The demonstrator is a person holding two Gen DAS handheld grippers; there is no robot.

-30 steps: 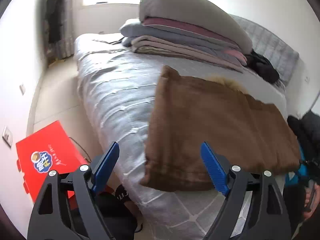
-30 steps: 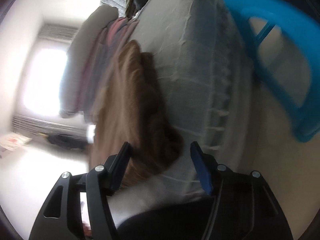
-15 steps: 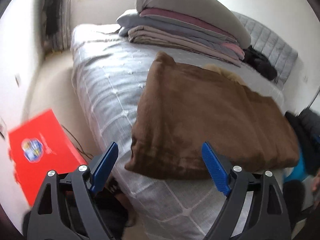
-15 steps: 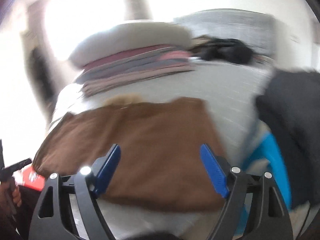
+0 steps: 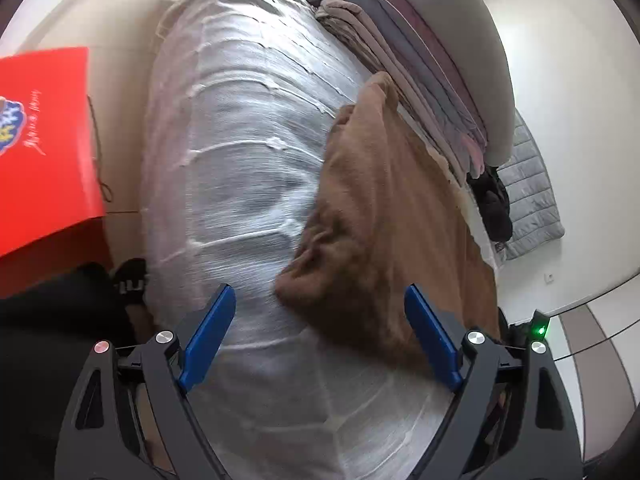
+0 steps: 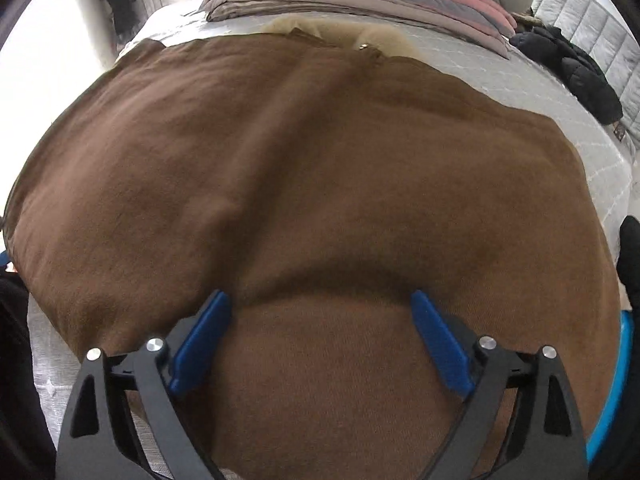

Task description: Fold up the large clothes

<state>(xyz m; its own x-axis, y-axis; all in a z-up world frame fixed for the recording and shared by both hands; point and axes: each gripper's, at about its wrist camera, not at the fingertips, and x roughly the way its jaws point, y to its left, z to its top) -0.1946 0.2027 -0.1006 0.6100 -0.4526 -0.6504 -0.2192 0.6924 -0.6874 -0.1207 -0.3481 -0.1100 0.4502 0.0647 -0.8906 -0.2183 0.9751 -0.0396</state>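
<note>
Lying flat on bed (image 6: 592, 160): brown coat (image 6: 300, 168), pale fur collar (image 6: 320, 30).

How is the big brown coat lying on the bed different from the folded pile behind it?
The brown fleecy coat lies spread in one broad layer; the stack of folded grey and pink bedding is piled high. The coat is a single colour, the stack has several. Both rest on the grey quilted bed.

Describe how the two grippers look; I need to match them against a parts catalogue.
Both look alike: the left gripper and right gripper have black, cut-out frame arms, flat blue finger pads and round silver bolts. The left also shows one red button and a green light. No cables are visible.
</note>
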